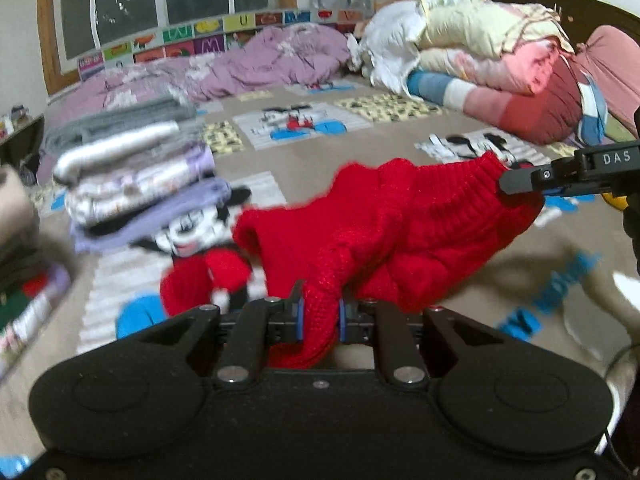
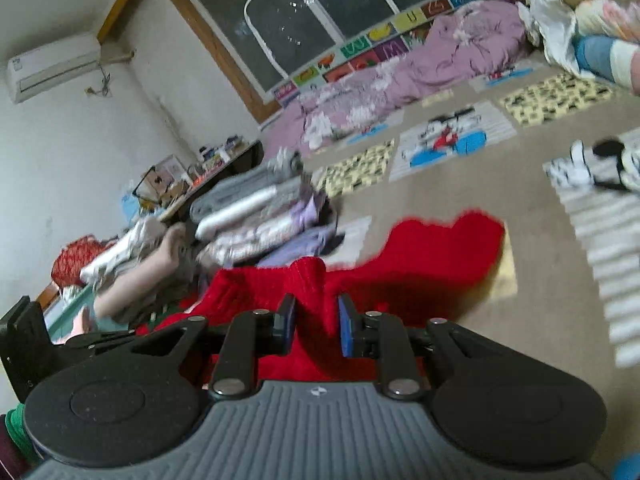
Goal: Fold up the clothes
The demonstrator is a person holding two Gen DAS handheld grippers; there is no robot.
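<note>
A red knitted sweater [image 1: 400, 224] hangs stretched low over the cartoon-print bedspread [image 1: 320, 152]. My left gripper [image 1: 320, 316] is shut on a bunched strip of it, which runs down between the blue pads. The other gripper's black fingers [image 1: 520, 182] pinch the ribbed edge at the right of the left wrist view. In the right wrist view, my right gripper [image 2: 316, 322] is shut on a fold of the same red sweater [image 2: 432, 256], which spreads forward over the bed.
A stack of folded clothes [image 1: 136, 176], grey, white and lilac, stands on the bed to the left. Another pile [image 1: 24, 272] sits at the far left edge. Rolled quilts and pillows [image 1: 500, 60] lie at the back right, a purple duvet [image 1: 248, 64] under the window.
</note>
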